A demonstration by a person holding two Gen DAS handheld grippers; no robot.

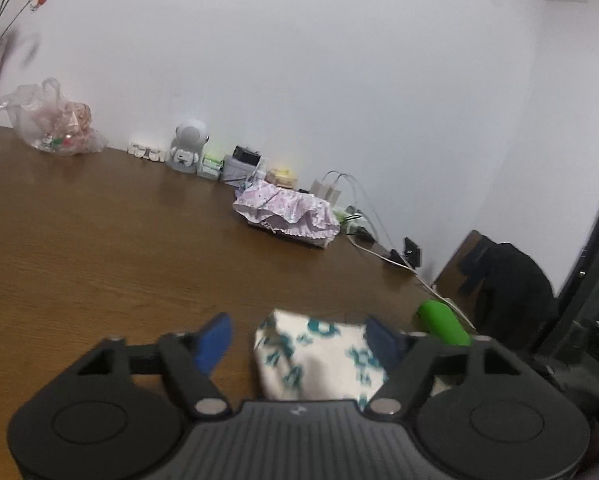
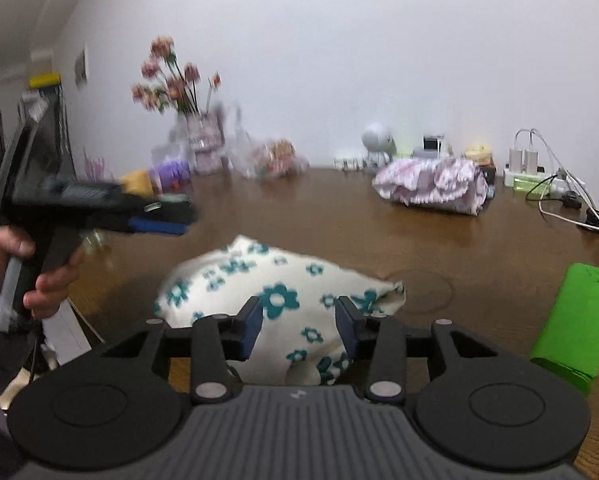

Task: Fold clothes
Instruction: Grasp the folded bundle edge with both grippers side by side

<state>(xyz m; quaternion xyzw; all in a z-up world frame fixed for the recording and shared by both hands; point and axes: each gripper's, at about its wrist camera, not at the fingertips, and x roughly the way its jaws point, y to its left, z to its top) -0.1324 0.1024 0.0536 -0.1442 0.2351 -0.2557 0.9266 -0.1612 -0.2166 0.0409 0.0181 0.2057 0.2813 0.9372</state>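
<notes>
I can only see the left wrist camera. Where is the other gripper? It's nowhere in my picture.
Observer: The right gripper is at the near edge of the flowered cloth. It is open, with a finger on either side of a fold.
Operator: Is my gripper touching that cloth?
Observer: No. The right view shows the left gripper up in the air, clear of the cloth, gripped by a hand.
Operator: And the green thing at my right edge?
Observer: It is a green cloth, folded flat on the table, apart from the flowered one.
</notes>
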